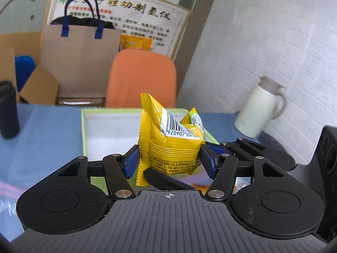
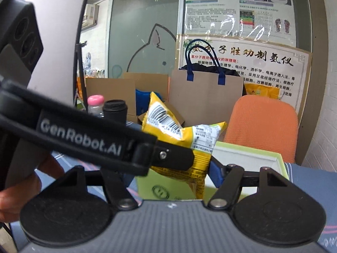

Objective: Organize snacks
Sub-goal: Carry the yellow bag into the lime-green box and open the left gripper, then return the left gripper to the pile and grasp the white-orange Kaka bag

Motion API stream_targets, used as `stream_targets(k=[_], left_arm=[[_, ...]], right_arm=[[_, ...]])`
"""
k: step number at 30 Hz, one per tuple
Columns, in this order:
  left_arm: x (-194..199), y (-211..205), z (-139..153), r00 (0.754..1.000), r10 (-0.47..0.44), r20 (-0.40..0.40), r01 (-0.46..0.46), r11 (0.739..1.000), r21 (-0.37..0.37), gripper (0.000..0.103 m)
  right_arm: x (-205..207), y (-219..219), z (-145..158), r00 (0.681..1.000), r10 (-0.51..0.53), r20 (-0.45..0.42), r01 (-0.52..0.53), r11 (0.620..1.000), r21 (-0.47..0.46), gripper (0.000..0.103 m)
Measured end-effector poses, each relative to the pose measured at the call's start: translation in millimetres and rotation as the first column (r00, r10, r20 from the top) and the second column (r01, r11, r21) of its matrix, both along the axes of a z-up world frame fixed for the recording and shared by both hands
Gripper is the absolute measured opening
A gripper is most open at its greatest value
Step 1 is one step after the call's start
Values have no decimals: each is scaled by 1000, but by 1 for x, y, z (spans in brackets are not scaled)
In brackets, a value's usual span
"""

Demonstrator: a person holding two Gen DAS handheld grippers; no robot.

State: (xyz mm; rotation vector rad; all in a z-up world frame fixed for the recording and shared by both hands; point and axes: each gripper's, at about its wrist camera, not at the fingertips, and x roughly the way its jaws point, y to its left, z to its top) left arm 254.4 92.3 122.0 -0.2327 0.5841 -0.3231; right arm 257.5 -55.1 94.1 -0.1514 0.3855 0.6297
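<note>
Closest to the left wrist camera, the left gripper (image 1: pixel 169 158) has its blue pads (image 1: pixel 132 162) pinched against both sides of a yellow snack packet (image 1: pixel 168 143), which stands upright between them with its barcode facing up and its crimped seam at the left. A black finger of the other gripper crosses just under the packet's lower edge. A second yellow packet (image 1: pixel 194 118) peeks out right behind the first.

From the right wrist camera, the right gripper (image 2: pixel 179 168) has a yellow snack packet (image 2: pixel 181 139) between its fingers; one blue pad presses its right side, but the left gripper's black arm, lettered GenRobot.AI, crosses in front and hides the other pad. A hand (image 2: pixel 19 185) shows at the lower left edge of that view.

Just beyond the packets lies an open box (image 1: pixel 84 130) with a light green rim and white inside, resting on the blue tablecloth (image 1: pixel 46 130). On the cloth a black tumbler (image 1: pixel 8 109) stands at the left and a cream thermos jug (image 1: pixel 259 109) at the right, well apart. Behind the table come an orange chair (image 1: pixel 143 78), a brown paper bag (image 1: pixel 82 61) with blue handles, cardboard boxes (image 1: pixel 40 86), and farthest, a poster (image 1: pixel 143 19) with Chinese lettering on the wall.
</note>
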Motion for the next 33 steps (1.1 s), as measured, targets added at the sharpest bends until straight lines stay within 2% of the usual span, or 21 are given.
stream_targets(k=[6,8,10,11,13,15,17,19,22,24,27,30,33], left_arm=[[64,11,-16,997,41,-68,-40,999,7,47],[74,12,-21,996,70,-55,-68,997,37,51],[79,12,-24,993,117,-30,-113,989,94,65],[79,14,-24,990,138,-18,-135,985,110,66],[74,18,-23,990,142,-2,-141,984,107,69],[63,22,-22,990,138,11,-138,987,85,74],[52,25,-21,989,147,18,-148,986,70,77],[41,26,-22,988,151,26,-153,987,51,80],[23,32,-19,985,172,23,-172,985,-6,82],[10,35,-17,982,187,24,-187,982,-26,82],[-7,39,-16,977,212,26,-211,977,-38,82],[-24,43,-18,973,229,21,-227,973,-48,82],[-40,46,-22,972,236,7,-236,970,-53,82]], right_arm=[[60,18,-13,996,2,-90,-2,1000,2,72],[72,22,-18,993,-1,-121,0,1000,-4,73],[79,22,-23,992,-16,-126,14,1000,-16,73],[80,20,-23,992,-25,-123,23,1000,-16,74],[73,13,-21,994,-37,-108,38,999,7,79],[65,5,-17,994,-58,-90,61,997,38,93],[53,-2,-12,995,-74,-60,78,995,66,95],[40,-4,-8,995,-90,-34,92,994,66,103],[21,-1,-3,988,-153,12,153,988,6,102],[15,2,0,977,-214,-12,214,976,-42,102],[4,-6,3,976,-203,-82,205,979,19,102],[-13,-16,-1,984,-126,-123,140,984,109,103],[-28,-15,-6,978,-134,-161,145,988,59,103]])
